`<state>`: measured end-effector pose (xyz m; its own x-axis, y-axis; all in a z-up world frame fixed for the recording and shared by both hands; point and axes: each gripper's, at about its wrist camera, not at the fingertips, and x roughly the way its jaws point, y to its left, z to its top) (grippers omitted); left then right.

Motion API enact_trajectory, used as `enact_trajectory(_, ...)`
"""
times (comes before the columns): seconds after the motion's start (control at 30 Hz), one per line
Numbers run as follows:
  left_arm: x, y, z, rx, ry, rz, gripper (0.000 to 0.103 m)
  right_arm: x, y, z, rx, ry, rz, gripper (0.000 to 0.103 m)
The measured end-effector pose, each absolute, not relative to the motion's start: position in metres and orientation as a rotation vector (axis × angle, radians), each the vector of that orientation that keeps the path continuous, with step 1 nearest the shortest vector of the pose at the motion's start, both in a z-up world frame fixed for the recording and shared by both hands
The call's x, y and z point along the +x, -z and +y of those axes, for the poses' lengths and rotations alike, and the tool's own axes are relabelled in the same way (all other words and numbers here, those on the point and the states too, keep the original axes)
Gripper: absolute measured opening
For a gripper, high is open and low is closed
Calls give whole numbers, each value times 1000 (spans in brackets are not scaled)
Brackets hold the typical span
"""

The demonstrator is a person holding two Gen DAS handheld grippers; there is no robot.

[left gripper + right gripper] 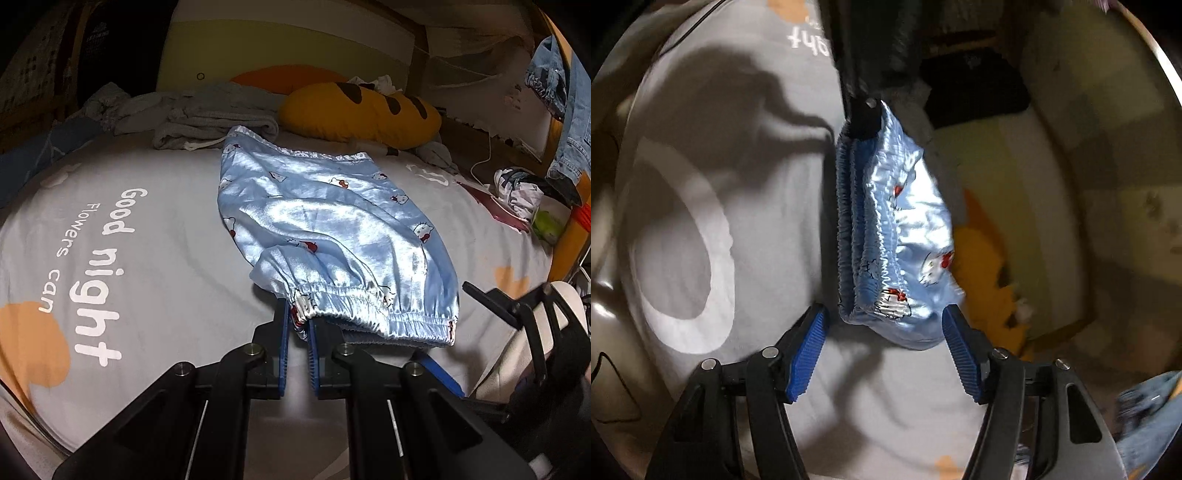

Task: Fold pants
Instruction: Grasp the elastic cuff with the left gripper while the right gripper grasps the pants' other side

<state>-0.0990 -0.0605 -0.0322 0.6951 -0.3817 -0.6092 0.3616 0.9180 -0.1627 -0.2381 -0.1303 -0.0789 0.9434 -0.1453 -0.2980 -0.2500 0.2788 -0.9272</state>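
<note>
there is one pair of pants (332, 225), light blue and shiny with small cat pictures, and it lies folded on the grey bed sheet (155, 229) near the middle of the bed. its elastic waistband is at the near end, and the two leg ends are at the far end, close to the pillows. behind it i count one yellow pillow (358, 114) with dark stripes and one heap of grey clothes (207, 122), which touches the far corner of the pants. one piece of blue denim (565, 110) hangs at the right edge.

there are two grippers, each with two blue pads. the left gripper (297, 325) is clenched on the left corner of the waistband; the cloth is squeezed between its pads and nearly no gap remains. in the right wrist view the same gripper (864, 114) is at the top end of the waistband.

the right gripper (882, 332) is released. its jaws stand wide apart, and the other corner of the waistband (882, 306) hangs just in front of them, between the two tips, but the pads do not press on it. the pants (905, 229) look turned on their side in this view.
</note>
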Motion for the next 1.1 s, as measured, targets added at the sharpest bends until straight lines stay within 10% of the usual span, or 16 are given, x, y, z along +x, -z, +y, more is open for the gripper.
enact_trajectory(0.17, -98, 33, -62, -22, 420, 685, 9, -230, 94, -120, -1433, -57, 269, 64)
enact_trajectory(0.27, -98, 33, -59, -35, 419, 689, 10, -223, 93, -120, -1406, -112, 336, 36)
enact_trajectory(0.43, -101, 31, -58, -21, 427, 670, 11, -211, 80, -122, -1363, -117, 350, 18)
enact_trajectory(0.67, -114, 11, -48, -56, 499, 678, 17, -157, 8, -160, -763, -305, 690, 17)
enact_trajectory(0.8, -125, -6, -46, -10, 491, 608, 36, -135, -28, -188, -548, -366, 695, 17)
enact_trajectory(1.1, -113, -8, -57, 167, 538, 624, 37, -133, -51, -212, -425, -480, 665, 16)
